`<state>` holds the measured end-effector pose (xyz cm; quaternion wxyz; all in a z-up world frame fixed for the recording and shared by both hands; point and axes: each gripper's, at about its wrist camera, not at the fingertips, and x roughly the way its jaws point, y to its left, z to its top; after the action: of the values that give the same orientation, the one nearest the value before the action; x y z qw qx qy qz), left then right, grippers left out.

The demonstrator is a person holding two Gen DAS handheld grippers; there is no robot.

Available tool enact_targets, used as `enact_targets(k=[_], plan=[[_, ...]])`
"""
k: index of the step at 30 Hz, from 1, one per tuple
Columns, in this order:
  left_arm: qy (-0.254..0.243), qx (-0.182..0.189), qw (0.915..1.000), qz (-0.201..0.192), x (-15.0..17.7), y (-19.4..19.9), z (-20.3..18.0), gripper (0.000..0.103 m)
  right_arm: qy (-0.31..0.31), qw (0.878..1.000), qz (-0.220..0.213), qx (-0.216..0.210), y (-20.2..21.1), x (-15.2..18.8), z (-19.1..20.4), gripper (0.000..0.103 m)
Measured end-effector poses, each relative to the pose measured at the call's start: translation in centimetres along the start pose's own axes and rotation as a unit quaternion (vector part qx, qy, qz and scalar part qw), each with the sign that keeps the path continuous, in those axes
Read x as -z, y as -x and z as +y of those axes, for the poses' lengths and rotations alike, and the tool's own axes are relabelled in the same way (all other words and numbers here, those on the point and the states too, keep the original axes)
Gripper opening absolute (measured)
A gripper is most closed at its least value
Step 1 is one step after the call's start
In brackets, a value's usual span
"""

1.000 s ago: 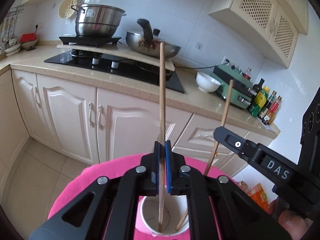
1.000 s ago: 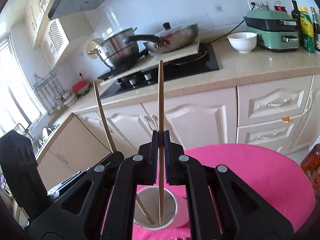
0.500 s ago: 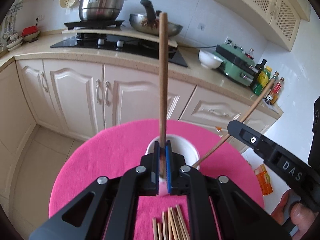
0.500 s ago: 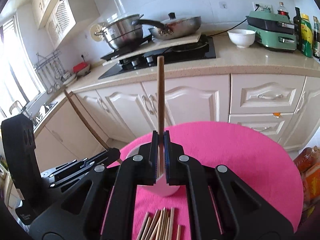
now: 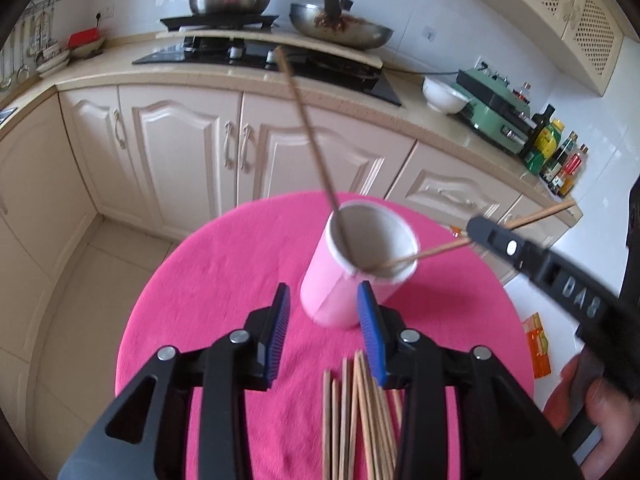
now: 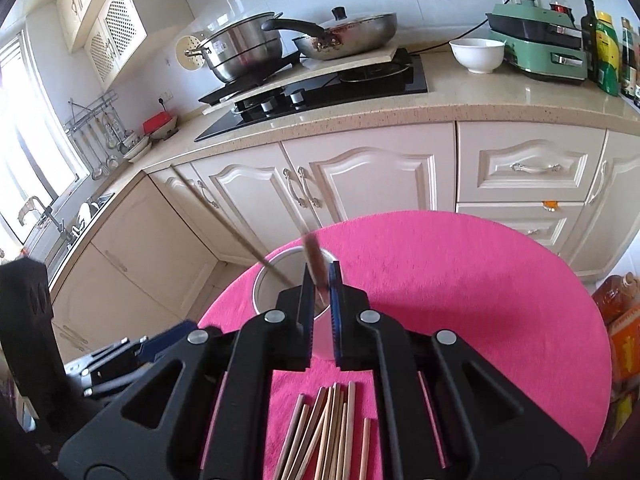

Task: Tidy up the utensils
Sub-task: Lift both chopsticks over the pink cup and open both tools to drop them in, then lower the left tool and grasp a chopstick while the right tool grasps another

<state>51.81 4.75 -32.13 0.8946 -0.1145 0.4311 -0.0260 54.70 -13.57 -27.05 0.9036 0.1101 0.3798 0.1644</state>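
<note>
1. The loose chopsticks (image 5: 360, 416) on the pink cloth (image 5: 224, 292) run out of the bottom edge of both views, their near ends cut off behind the gripper bodies; in the right wrist view the stick between the right gripper's fingers is blurred, so contact with the pads cannot be made out.
2. The pink cup (image 5: 356, 268) stands upright near the middle of the round pink-covered counter, its white rim open. One chopstick (image 5: 308, 128) leans out of it toward the far left edge; a second chopstick (image 5: 472, 240) slants out toward the right edge, passing by the right gripper (image 6: 319, 292).
3. The left gripper (image 5: 322, 320) is released, its blue pads spread wide on either side of the cup's near wall, holding nothing. The right gripper's fingers stand slightly parted around its stick.
4. Half a second ago the left gripper was clenched on the upright chopstick above the cup; that stick now rests free in the cup, tilted.
</note>
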Motion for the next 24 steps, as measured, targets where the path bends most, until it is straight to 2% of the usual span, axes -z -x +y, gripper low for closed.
enact_targets(k=[2,4,10,14,19,24], plan=[[0.008,-0.004,0.9999,0.01,0.8,0.2,0.4,0.035,0.0,1.0,-0.002,0.0,0.3,0.1,0.1,0.026],[0.013,-0.006,0.9998,0.017,1.4,0.4,0.8,0.035,-0.001,1.0,-0.008,-0.001,0.7,0.2,0.2,0.048],[0.01,-0.017,0.9984,0.052,3.9,0.3,1.2,0.035,0.001,1.0,-0.024,0.002,3.1,0.2,0.1,0.05],[0.0,-0.021,0.9932,0.115,6.6,-1.3,1.3,0.035,0.007,0.999,-0.03,0.025,5.6,1.1,-1.2,0.053],[-0.024,-0.031,0.984,0.174,9.5,-3.3,0.7,0.035,0.01,0.997,0.024,0.068,5.8,4.9,-3.7,0.053],[-0.049,-0.039,0.9751,0.213,11.3,-4.8,0.1,0.035,-0.004,0.995,0.066,0.076,5.4,8.4,-5.0,0.053]])
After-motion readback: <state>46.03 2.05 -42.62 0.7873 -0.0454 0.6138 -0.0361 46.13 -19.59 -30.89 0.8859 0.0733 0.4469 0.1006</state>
